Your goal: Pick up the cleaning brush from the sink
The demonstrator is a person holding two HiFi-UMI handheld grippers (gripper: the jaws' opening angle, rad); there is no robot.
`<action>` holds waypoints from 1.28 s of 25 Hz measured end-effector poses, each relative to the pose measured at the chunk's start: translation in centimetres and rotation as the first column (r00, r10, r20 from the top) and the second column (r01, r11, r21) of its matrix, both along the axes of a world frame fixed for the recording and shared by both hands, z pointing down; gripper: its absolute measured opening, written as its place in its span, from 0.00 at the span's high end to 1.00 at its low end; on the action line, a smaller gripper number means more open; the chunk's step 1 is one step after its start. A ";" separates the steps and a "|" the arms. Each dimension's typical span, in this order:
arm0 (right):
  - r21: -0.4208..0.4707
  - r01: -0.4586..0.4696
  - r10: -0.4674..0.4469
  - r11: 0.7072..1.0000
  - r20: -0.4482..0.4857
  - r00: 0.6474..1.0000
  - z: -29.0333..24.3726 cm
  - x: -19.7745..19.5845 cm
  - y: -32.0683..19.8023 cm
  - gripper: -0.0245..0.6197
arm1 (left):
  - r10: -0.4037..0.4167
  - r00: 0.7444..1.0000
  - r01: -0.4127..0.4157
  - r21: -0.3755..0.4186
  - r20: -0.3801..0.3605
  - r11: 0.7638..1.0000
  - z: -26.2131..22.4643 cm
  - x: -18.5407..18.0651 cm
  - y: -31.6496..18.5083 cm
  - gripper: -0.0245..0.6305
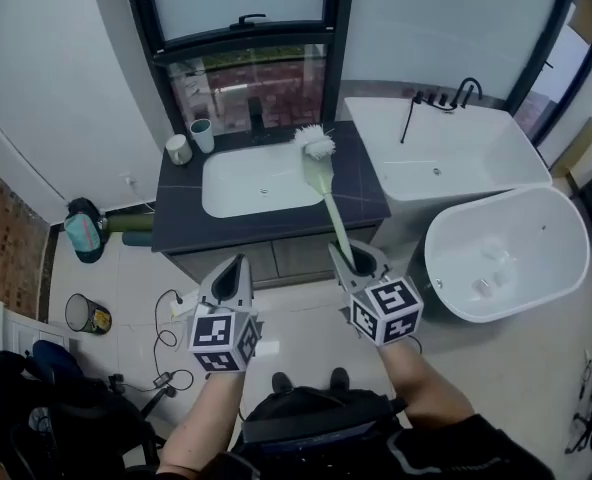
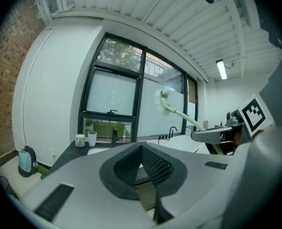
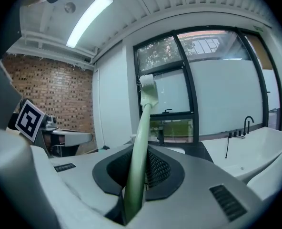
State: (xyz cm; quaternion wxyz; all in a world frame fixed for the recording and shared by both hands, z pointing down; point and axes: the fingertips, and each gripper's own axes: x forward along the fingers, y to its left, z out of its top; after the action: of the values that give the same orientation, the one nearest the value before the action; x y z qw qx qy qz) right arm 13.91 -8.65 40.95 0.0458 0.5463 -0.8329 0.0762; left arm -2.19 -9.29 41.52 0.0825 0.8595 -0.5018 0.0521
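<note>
Right tongs pinch the brush by its near handle end, long axis pointing forward toward the sink; left tongs pressed together, empty.

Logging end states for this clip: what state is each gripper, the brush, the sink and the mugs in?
White oval sink: empty.
Pale green long-handled cleaning brush with white bristles: held, lifted clear of the sink.
Right gripper: shut on the brush handle.
Left gripper: shut, empty.
White mug and pale green mug: upright on the dark counter.
</note>
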 end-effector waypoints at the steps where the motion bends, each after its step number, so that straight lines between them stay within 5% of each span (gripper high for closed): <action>1: 0.015 -0.003 0.003 1.000 0.009 1.000 -0.6 0.6 0.9 0.94 | -0.008 1.000 0.008 0.003 -0.002 1.000 -0.4 0.6 0.7 0.96; 8: 0.107 -0.046 0.042 0.993 0.036 0.998 -3.4 5.8 5.4 0.94 | -0.009 1.000 0.010 0.027 -0.013 1.000 -3.6 5.1 4.7 0.96; 16: 0.226 -0.025 0.022 0.974 0.019 1.000 -3.3 5.4 6.8 0.94 | -0.066 0.998 0.066 0.107 -0.003 0.992 -3.2 4.2 6.2 0.96; 32: 0.232 -0.023 0.020 0.972 0.017 1.000 -2.9 5.7 7.7 0.94 | -0.073 0.997 0.074 0.100 -0.011 0.992 -2.9 4.5 6.9 0.96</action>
State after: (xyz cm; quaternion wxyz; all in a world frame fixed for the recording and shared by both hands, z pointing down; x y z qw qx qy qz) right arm 19.65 -0.92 38.02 -0.0251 0.5563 -0.8305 -0.0172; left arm 2.34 -2.35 38.66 0.0429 0.8437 -0.5347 0.0207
